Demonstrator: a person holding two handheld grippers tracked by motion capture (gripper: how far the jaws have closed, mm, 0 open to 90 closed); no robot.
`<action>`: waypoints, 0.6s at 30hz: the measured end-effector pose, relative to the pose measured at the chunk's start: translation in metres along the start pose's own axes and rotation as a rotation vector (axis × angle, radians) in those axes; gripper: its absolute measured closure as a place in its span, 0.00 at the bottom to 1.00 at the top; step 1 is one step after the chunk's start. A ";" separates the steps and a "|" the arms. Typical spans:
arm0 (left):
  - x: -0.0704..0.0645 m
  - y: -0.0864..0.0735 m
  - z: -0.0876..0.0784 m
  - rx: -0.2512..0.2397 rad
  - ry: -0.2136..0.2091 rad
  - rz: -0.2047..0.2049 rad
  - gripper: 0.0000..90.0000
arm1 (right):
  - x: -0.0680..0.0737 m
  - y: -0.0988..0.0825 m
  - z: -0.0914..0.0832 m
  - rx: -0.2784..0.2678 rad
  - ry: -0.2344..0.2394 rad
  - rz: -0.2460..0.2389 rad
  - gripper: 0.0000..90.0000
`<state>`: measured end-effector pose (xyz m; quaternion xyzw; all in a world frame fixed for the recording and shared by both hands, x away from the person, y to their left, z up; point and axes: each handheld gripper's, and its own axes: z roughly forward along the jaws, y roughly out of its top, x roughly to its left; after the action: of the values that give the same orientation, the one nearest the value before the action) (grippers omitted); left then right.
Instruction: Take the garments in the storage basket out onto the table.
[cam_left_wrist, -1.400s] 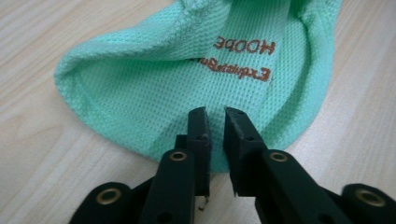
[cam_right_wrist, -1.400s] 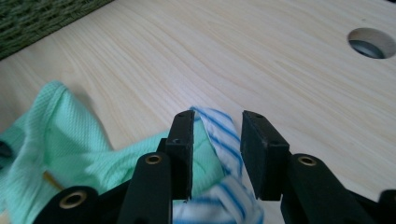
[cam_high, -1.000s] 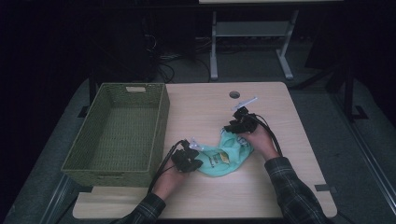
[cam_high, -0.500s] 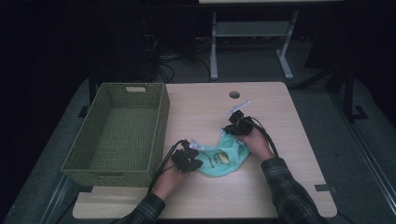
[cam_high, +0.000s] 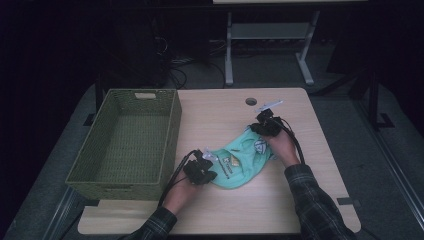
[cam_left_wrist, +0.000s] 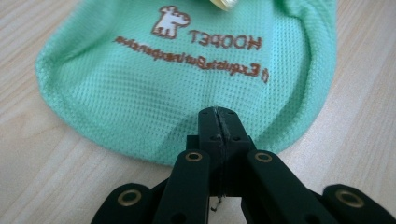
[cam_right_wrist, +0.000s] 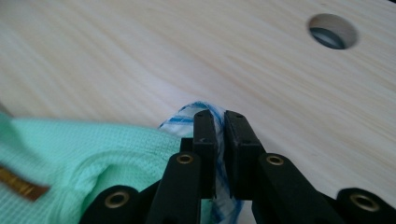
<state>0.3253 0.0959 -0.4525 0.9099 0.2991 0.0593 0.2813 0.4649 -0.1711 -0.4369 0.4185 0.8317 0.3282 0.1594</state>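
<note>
A small mint-green mesh garment (cam_high: 240, 160) with a brown dog print lies on the wooden table (cam_high: 215, 110). My left gripper (cam_high: 212, 169) is at its near left edge, shut on the hem of the green mesh (cam_left_wrist: 154, 88), with its jaws pressed together. At the far right corner my right gripper (cam_high: 256, 129) is shut on the blue-and-white striped trim (cam_right_wrist: 187, 116). Its jaws have just been closing, and the trim is pinched between them. More green mesh (cam_right_wrist: 79, 154) bunches to the left of those jaws.
A green woven basket (cam_high: 172, 135) with nothing in it stands at the left of the table, close to my left hand. A round cable hole (cam_high: 251, 101) sits in the tabletop just beyond the right gripper. Dark floor, cables and a stand lie beyond the far edge.
The right gripper dipped left toward the garment's far corner, then came back right with the trim in its jaws. The left gripper and the basket have not moved.
</note>
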 end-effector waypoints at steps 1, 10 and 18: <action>0.000 0.000 0.000 0.002 0.002 0.002 0.99 | -0.004 -0.001 -0.001 -0.001 -0.010 0.015 0.93; -0.001 0.000 0.000 -0.001 0.006 0.000 0.99 | -0.019 -0.012 0.000 -0.016 0.007 0.072 0.81; -0.001 -0.001 -0.001 0.003 0.008 0.006 0.99 | -0.016 -0.013 -0.024 -0.068 0.047 0.074 0.89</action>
<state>0.3244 0.0961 -0.4522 0.9110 0.2975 0.0634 0.2786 0.4545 -0.1995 -0.4283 0.4355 0.8076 0.3717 0.1416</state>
